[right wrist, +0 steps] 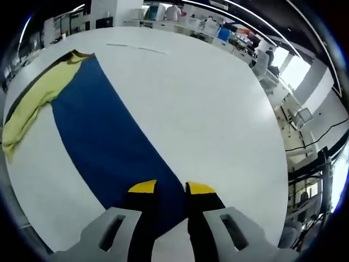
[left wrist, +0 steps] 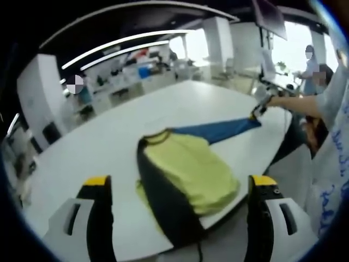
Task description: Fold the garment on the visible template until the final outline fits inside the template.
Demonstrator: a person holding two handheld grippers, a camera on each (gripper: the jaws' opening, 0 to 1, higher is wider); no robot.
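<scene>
Garment [left wrist: 185, 174] lies on the white table [left wrist: 109, 142], yellow body bunched near the edge. Right gripper [right wrist: 171, 188] pinches the blue sleeve [right wrist: 109, 136], stretched away from the body. Left gripper [left wrist: 180, 183] spread wide, holding nothing, hovering over the body.

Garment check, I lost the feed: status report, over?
Right gripper shut on blue sleeve, stretched out flat. Left gripper open, hovering by the yellow garment on the white table. No obstructions.

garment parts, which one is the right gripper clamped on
The blue sleeve, stretched out flat from the yellow body; the right gripper jaws pinch its end.
</scene>
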